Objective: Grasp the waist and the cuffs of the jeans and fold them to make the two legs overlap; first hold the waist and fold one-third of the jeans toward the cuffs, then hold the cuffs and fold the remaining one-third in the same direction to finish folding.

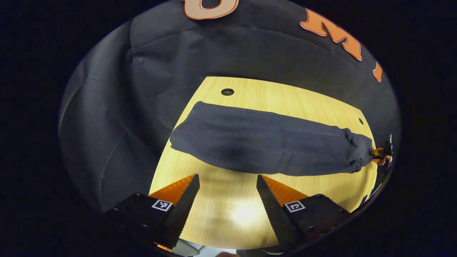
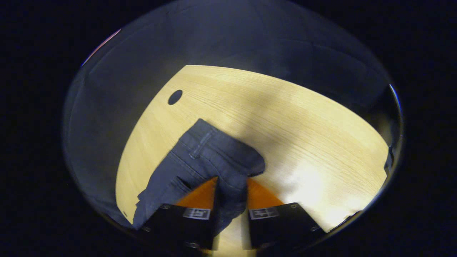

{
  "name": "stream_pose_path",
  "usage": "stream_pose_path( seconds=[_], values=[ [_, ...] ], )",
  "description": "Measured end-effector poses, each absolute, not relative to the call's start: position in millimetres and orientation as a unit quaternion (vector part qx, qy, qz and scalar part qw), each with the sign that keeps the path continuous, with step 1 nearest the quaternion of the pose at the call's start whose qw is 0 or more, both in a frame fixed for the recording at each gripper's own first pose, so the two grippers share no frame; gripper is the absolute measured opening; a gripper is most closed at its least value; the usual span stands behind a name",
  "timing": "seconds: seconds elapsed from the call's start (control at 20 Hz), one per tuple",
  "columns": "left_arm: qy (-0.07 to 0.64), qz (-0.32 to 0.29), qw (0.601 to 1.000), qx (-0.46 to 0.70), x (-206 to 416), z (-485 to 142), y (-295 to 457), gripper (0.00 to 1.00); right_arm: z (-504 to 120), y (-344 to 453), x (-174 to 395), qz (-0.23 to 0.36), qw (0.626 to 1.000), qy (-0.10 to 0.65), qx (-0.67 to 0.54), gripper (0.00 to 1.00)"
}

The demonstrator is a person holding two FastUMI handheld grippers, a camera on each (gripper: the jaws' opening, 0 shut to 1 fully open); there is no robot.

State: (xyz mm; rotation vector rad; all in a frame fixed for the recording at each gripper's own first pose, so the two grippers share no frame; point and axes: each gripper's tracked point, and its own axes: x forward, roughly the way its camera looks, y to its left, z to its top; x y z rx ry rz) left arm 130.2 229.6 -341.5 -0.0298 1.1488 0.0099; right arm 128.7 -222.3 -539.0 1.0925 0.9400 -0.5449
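Observation:
Dark blue jeans [image 1: 264, 144] lie stretched out lengthwise across the wooden table [image 1: 250, 214], the legs overlapping. My left gripper [image 1: 226, 180] hovers open just in front of their near edge, nothing between its fingers. At the far right end the waist is bunched where my right gripper [image 1: 382, 153] grips it. In the right gripper view the waistband [image 2: 210, 157] with a belt loop is lifted and crumpled, and my right gripper [image 2: 232, 187] is shut on a fold of it.
The table has round cable holes [image 1: 227, 91] [image 1: 361, 121] [image 2: 175, 97] near its far edge. Black cloth walls stand close behind the table. Bare wood [image 2: 303, 142] lies to the right of the waist.

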Motion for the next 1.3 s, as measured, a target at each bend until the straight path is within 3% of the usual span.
stream_pose_path(
  seconds=[0.05, 0.15, 0.35, 0.65, 1.15, 1.3],
  values=[
    [0.543, 0.005, 0.839, -0.01, 131, -343, 231, 0.98, -522, -215, 137, -0.211, 0.725, 0.4, 0.519, 0.25],
    [0.542, 0.007, 0.84, -0.011, 133, -341, 232, 0.98, -501, -208, 147, -0.192, 0.733, 0.369, 0.538, 0.29],
    [0.545, 0.005, 0.838, -0.015, 130, -342, 233, 0.98, -455, -185, 159, -0.153, 0.74, 0.331, 0.565, 0.25],
    [0.538, -0.003, 0.843, -0.013, 130, -340, 238, 0.98, -378, -128, 164, -0.045, 0.757, 0.293, 0.583, 0.25],
    [0.497, 0.019, 0.868, -0.015, 152, -334, 268, 0.98, -287, -14, 174, 0.078, 0.79, 0.285, 0.538, 0.24],
    [0.479, 0.016, 0.877, -0.026, 167, -332, 272, 0.97, -285, 27, 176, 0.096, 0.802, 0.309, 0.502, 0.25]
  ],
)
